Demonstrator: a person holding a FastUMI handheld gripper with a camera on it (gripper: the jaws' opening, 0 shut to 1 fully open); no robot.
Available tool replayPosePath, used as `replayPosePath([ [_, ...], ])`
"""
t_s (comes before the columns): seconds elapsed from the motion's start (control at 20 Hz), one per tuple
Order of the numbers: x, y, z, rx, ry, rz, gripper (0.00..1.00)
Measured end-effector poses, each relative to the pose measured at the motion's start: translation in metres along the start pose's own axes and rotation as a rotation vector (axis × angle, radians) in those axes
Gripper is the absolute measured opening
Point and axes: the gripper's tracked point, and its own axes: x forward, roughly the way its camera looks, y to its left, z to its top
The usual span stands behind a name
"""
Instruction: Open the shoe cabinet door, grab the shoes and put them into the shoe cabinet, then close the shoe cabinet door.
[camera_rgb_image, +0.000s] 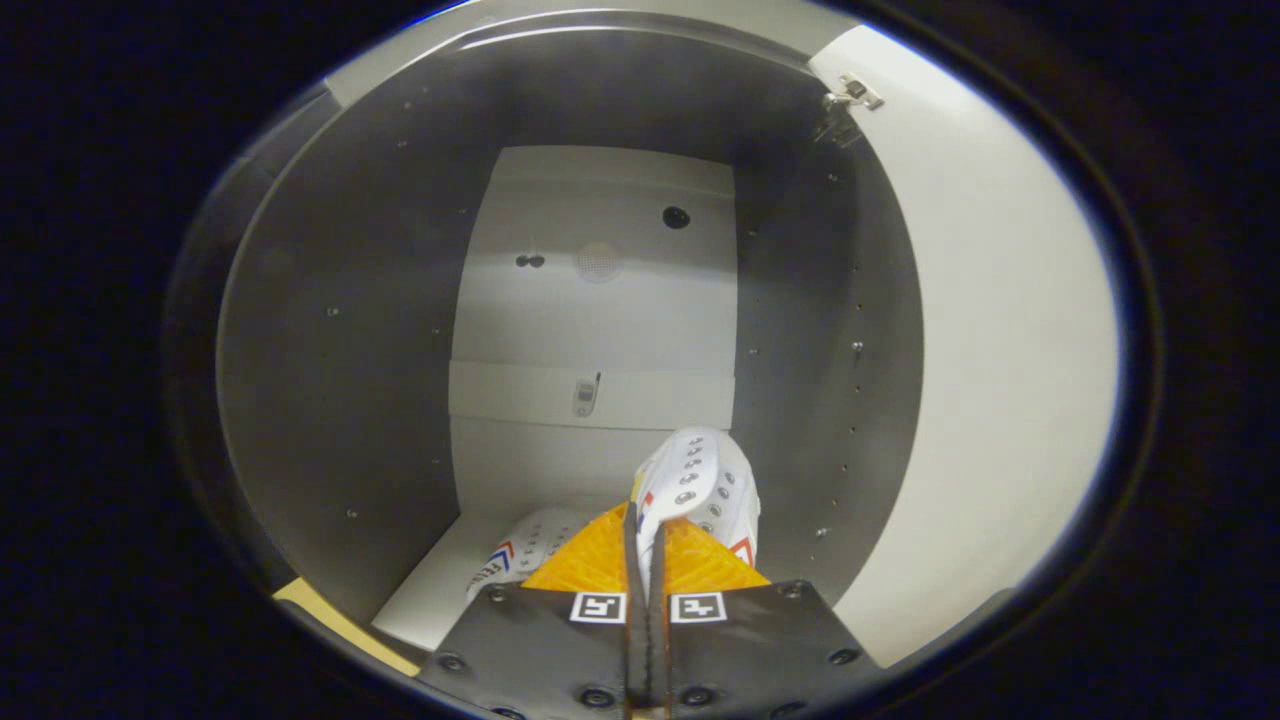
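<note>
Inside the shoe cabinet (330, 330), the jaws pinch a white eyelet-studded shoe (700, 485).

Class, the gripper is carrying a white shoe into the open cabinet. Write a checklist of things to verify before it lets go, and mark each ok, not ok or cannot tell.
1. Cabinet door, white panel with metal hinge, swung open on the right: ok.
2. Gripper fingers nearly together, pinching the white lace-up shoe: ok.
3. Held shoe is past the cabinet's front edge, inside the grey-walled compartment: ok.
4. Held shoe resting on the white cabinet floor: cannot tell.
5. Second white shoe already lies on the floor, left of the fingers: ok.
6. Free floor under the held shoe, beside the second shoe: cannot tell.
</note>
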Motion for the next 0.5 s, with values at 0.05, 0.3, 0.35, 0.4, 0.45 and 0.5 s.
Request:
replayPosePath([
  [0.05,0.003,0.000,0.000,-0.003,-0.004,-0.003,0.02],
  [0.3,0.044,0.000,-0.003,-0.020,0.036,0.005,0.02],
  [0.35,0.050,0.001,-0.006,-0.024,0.049,0.012,0.02],
  [0.4,0.059,0.003,-0.011,-0.028,0.063,0.018,0.02],
  [0.45,0.064,0.004,-0.017,-0.036,0.082,0.020,0.02],
  [0.5,0.071,0.006,-0.025,-0.045,0.107,0.022,0.02],
])
